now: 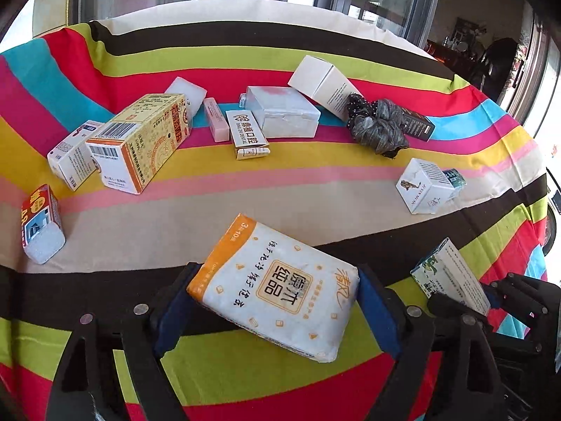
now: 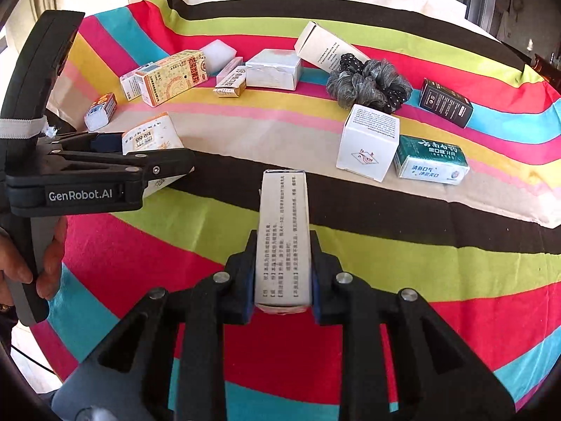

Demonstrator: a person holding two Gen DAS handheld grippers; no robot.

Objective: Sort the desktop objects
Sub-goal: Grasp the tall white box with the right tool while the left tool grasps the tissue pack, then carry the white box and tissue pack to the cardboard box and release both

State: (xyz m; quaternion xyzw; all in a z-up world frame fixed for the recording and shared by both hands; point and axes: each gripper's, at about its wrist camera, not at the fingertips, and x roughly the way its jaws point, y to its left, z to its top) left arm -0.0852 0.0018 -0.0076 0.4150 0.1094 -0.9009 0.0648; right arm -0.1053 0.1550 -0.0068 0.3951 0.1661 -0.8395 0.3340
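Clamped across its long sides in my left tool [image 1: 275, 310], just above the tabletop [image 1: 140, 210], the soft tissue pack [image 1: 277, 287] gives under pressure, while my right tool [image 2: 283, 277] pinches the light, crushable narrow carton [image 2: 283, 231] near its end.

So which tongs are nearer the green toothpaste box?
Right. The right tongs, shut on a slim white box, sit just short of the green toothpaste box; the left tongs, gripping a tissue pack, are farther across.
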